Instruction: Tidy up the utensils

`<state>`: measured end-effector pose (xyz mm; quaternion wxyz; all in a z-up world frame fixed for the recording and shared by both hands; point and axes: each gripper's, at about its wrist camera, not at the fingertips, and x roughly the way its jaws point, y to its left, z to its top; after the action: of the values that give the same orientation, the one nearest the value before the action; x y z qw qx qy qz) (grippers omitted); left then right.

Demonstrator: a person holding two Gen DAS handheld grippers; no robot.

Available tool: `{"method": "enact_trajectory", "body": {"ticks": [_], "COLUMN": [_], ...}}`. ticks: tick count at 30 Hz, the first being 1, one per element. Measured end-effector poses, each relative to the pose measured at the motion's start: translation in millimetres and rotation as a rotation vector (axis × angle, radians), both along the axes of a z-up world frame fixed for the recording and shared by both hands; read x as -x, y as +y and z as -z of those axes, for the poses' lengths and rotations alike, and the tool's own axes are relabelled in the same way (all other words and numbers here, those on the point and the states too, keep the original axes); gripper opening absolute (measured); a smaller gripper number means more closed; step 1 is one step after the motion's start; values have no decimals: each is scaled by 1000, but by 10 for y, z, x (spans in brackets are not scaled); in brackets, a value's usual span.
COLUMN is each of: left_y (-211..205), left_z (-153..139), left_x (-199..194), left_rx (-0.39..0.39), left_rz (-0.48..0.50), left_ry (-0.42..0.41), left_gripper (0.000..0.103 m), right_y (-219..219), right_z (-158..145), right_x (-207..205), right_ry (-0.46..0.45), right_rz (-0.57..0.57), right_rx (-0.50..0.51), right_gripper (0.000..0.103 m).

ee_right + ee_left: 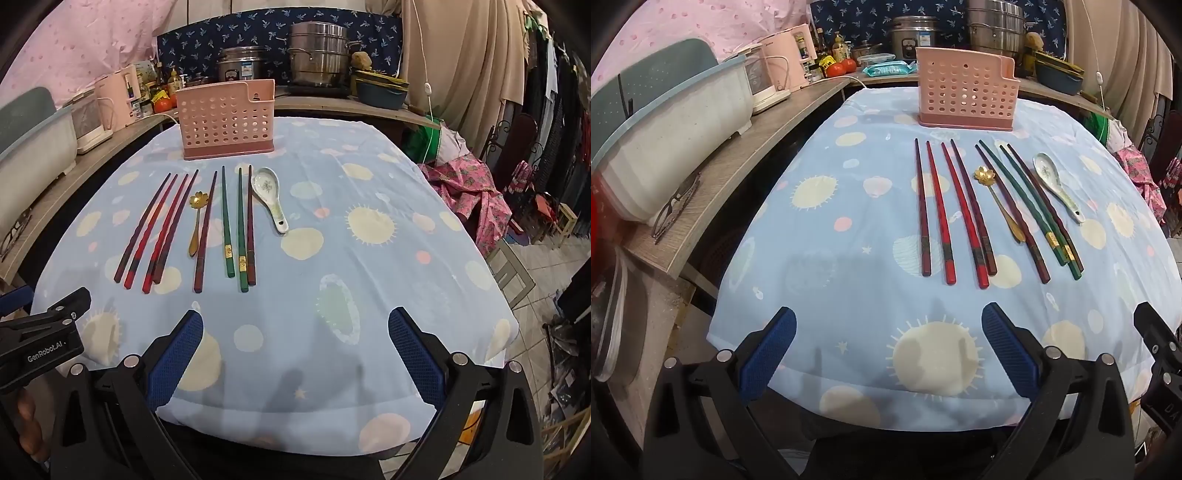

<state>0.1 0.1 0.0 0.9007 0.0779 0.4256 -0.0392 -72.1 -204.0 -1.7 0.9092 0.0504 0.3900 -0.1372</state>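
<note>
Several red and dark red chopsticks (945,214) (159,229) and two green ones (1030,206) (232,221) lie in a row on the blue tablecloth. A gold flower spoon (997,199) (195,221) lies among them. A white ceramic spoon (1056,184) (269,195) lies at the right end. A pink perforated holder (964,92) (225,118) stands upright behind the row. My left gripper (888,332) is open and empty at the table's near edge. My right gripper (295,332) is open and empty there too, to the right of the utensils.
A wooden counter (746,155) runs along the left with a white tub (668,147), glasses (676,206), kettles and bottles. Steel pots (317,51) stand at the back. Pink cloth and chairs (476,192) crowd the right side. The table (406,258) has bare cloth at the right.
</note>
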Motion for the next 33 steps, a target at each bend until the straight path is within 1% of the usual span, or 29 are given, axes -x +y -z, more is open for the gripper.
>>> {"method": "enact_trajectory", "body": {"ticks": [3, 4, 33], "left_y": [0, 2, 13], "left_z": [2, 3, -8], "left_x": [-1, -1, 14], "left_rx": [-2, -2, -5], "left_rz": [-1, -1, 1], "left_ry": [-1, -1, -2], "left_gripper": [96, 96, 96], "right_y": [-2, -40, 2], "right_z": [-2, -68, -24], "right_x": [-3, 22, 15], "right_ry": [1, -1, -13], "right_rz": [-3, -3, 4], "right_rx": [2, 0, -4], "right_gripper": [96, 96, 96]}}
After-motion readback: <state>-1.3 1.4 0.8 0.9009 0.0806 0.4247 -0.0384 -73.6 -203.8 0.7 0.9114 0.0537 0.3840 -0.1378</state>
